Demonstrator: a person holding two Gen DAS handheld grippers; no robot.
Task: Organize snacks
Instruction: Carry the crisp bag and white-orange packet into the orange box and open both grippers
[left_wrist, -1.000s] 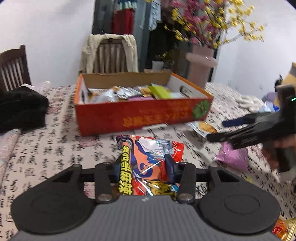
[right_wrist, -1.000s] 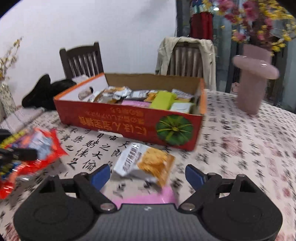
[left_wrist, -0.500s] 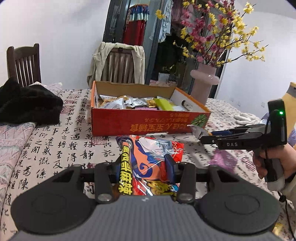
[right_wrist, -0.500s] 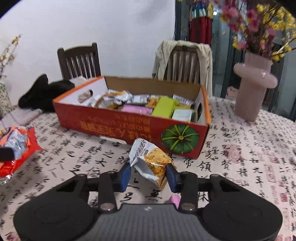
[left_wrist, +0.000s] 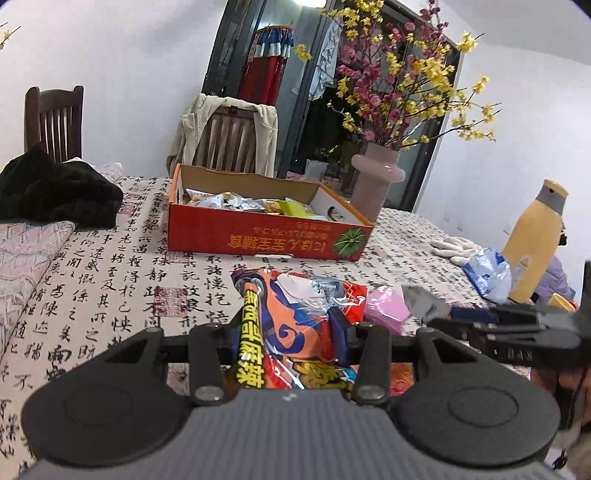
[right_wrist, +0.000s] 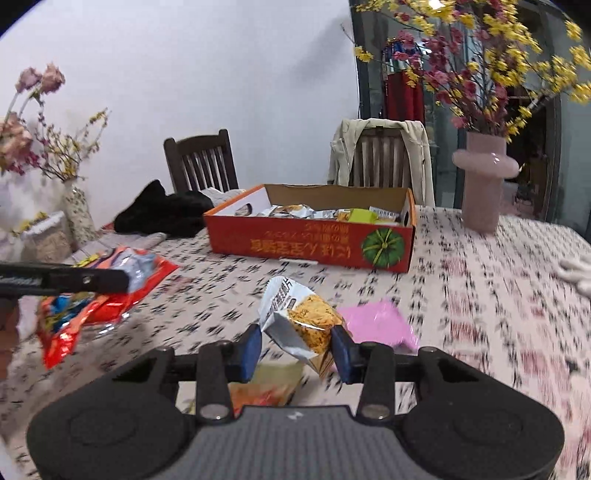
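Observation:
My left gripper (left_wrist: 291, 343) is shut on a large red and orange snack bag (left_wrist: 295, 317) with a yellow strip, held above the table. The bag also shows in the right wrist view (right_wrist: 110, 280). My right gripper (right_wrist: 297, 347) is shut on a small silver snack packet (right_wrist: 299, 321) with orange crackers printed on it, lifted off the table. The packet also shows in the left wrist view (left_wrist: 424, 302). The orange cardboard box (left_wrist: 266, 240) holding several snacks stands farther back on the table; it also shows in the right wrist view (right_wrist: 314, 247).
A pink packet (right_wrist: 373, 325) lies on the calligraphy tablecloth (left_wrist: 110, 266) between the grippers. A pink flower vase (left_wrist: 373, 181), a yellow bottle (left_wrist: 535, 236), a blue bag (left_wrist: 487, 273), white gloves (left_wrist: 454, 245) and black cloth (left_wrist: 55, 192) stand around. Another orange packet (right_wrist: 269, 384) lies under my right gripper.
My right gripper closed on the silver packet and lifted it back from the box. My left gripper, still holding the red bag, has drawn back and risen.

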